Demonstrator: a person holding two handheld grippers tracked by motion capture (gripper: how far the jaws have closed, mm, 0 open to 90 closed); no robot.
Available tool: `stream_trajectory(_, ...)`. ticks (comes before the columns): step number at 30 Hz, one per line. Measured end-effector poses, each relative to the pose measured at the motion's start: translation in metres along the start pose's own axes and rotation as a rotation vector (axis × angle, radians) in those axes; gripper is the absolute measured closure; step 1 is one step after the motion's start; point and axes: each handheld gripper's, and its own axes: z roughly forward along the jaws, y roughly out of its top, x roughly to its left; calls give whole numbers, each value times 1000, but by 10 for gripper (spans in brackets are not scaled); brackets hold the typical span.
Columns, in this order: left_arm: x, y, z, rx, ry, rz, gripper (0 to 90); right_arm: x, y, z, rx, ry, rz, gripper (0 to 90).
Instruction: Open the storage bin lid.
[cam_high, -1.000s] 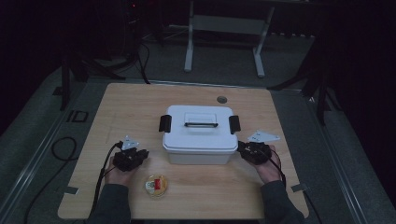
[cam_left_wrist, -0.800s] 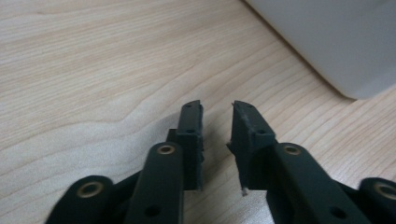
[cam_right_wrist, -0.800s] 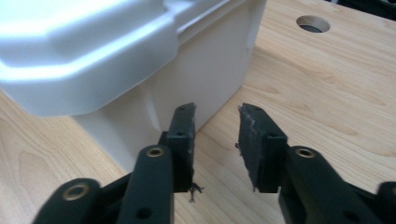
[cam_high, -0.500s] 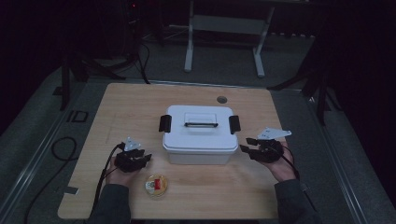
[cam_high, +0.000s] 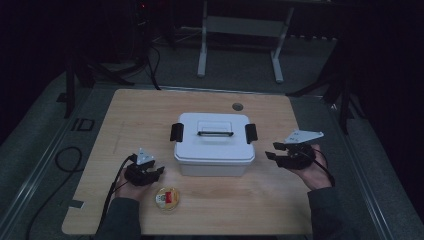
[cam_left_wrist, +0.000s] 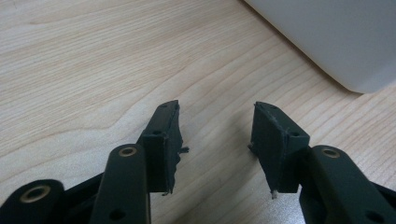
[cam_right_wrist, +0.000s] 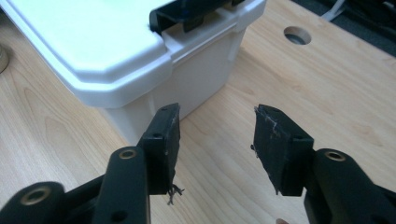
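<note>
1. White lidded box (cam_high: 214, 144) sits near the centre of the wooden worktop (cam_high: 150, 107), lid on, a black latch at each end (left latch (cam_high: 176, 132), right latch (cam_high: 250, 133)) and a recessed handle (cam_high: 214, 130) on top.
2. Left gripper (cam_high: 156, 172) at the near left, low over the worktop, just left of the box's near-left corner and apart from it. In the left gripper view its jaws stand parted with bare wood between them; they have just been opening, nothing between them. A corner of the box (cam_left_wrist: 336, 37) shows at upper right there.
3. Right gripper (cam_high: 274, 151) to the right of the box, held above the worktop, pointing left toward the box's right end, not touching it. Jaws have just been opening and stand well apart, empty (right gripper view: box corner (cam_right_wrist: 140, 60) and one latch (cam_right_wrist: 187, 14) ahead of the jaws, worktop between them).
4. Small round tin (cam_high: 167, 197), gold rim with red on its top, lies on the worktop at the near edge, just right of the left hand (cam_high: 131, 187), near the box's near-left corner.
5. Round hole (cam_high: 237, 106) in the worktop beyond the box's far side.
6. Room beyond the worktop is dark; a pale metal stand (cam_high: 240, 30) on the floor at the far side.
</note>
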Motion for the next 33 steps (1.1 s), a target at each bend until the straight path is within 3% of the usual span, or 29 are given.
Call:
stream_trajectory(19, -5, -1, 2, 0, -9, 24, 348, 0, 33, -33, 1, -63, -88, 416)
stream_trajectory(24, -4, -1, 3, 0, 2, 10, 300, 1, 45, -34, 32, -85, -136, 424)
stream_trajectory(33, -4, -1, 4, -2, 7, 9, 271, 4, 65, -29, 57, -44, -227, 446)
